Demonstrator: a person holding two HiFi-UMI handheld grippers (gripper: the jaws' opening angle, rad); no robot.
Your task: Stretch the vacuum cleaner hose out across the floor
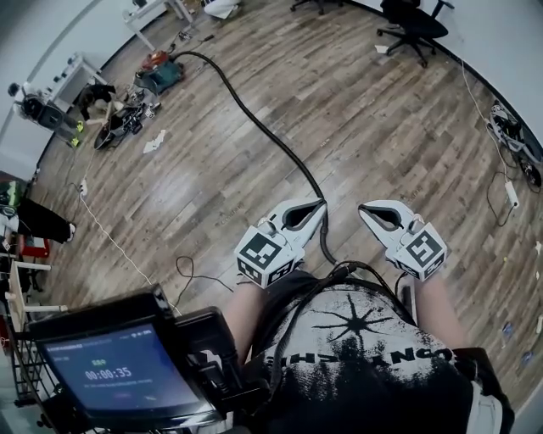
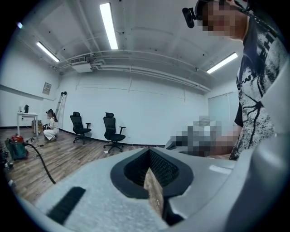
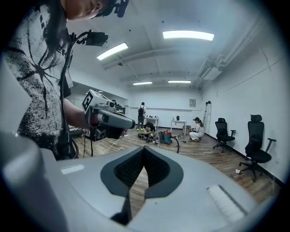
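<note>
The black vacuum hose (image 1: 254, 119) runs from the teal and red vacuum cleaner (image 1: 159, 73) at the far left across the wood floor to a spot just in front of me, its near end (image 1: 326, 244) lying on the floor beside my left gripper. My left gripper (image 1: 321, 204) and right gripper (image 1: 363, 209) hover side by side above the floor, both shut and empty. In the left gripper view the closed jaws (image 2: 148, 153) hold nothing, and the vacuum cleaner (image 2: 16, 147) and hose (image 2: 43, 164) lie far left. The right gripper (image 3: 144, 149) sees the left gripper (image 3: 109, 119) and the vacuum cleaner (image 3: 166, 136).
A black office chair (image 1: 414, 25) stands at the far right, with two chairs (image 2: 112, 131) along the white wall. Tools and clutter (image 1: 119, 119) lie by the left wall, a thin cable (image 1: 110, 237) crosses the floor, and cords (image 1: 509, 191) lie at the right. People (image 3: 197, 128) are near the vacuum.
</note>
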